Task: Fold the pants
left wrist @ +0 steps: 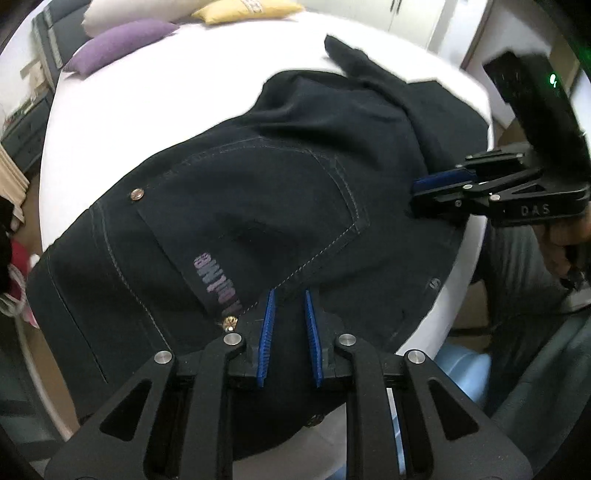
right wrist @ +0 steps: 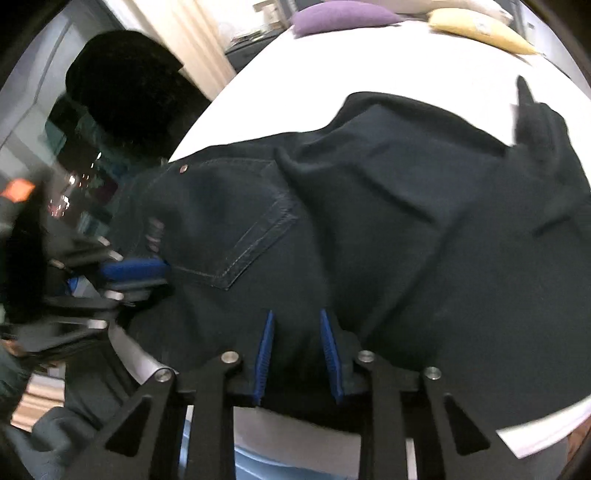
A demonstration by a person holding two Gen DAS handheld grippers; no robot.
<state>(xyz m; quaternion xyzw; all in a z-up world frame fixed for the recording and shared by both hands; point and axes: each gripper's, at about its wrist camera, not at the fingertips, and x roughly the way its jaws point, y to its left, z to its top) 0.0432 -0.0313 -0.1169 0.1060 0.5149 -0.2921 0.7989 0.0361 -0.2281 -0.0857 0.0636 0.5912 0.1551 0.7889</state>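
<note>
Dark navy pants (left wrist: 258, 177) lie spread on a white surface (left wrist: 147, 92), back pocket and printed lettering facing up. My left gripper (left wrist: 289, 295) is at the waistband near the front edge, its blue pads pinching a bunch of the dark cloth. My right gripper (left wrist: 415, 192) comes in from the right and is closed on the pants' edge beside the pocket. In the right wrist view the pants (right wrist: 406, 221) fill the frame. Dark cloth sits between the right gripper's (right wrist: 297, 314) pads, and the left gripper (right wrist: 162, 273) shows blurred at the left.
A purple pillow (left wrist: 122, 44), a yellow pillow (left wrist: 251, 11) and a white pillow (left wrist: 129, 14) lie at the far end of the white surface. A pale blue object (left wrist: 465, 365) sits below the near edge. A person's hand (left wrist: 565, 240) holds the right gripper.
</note>
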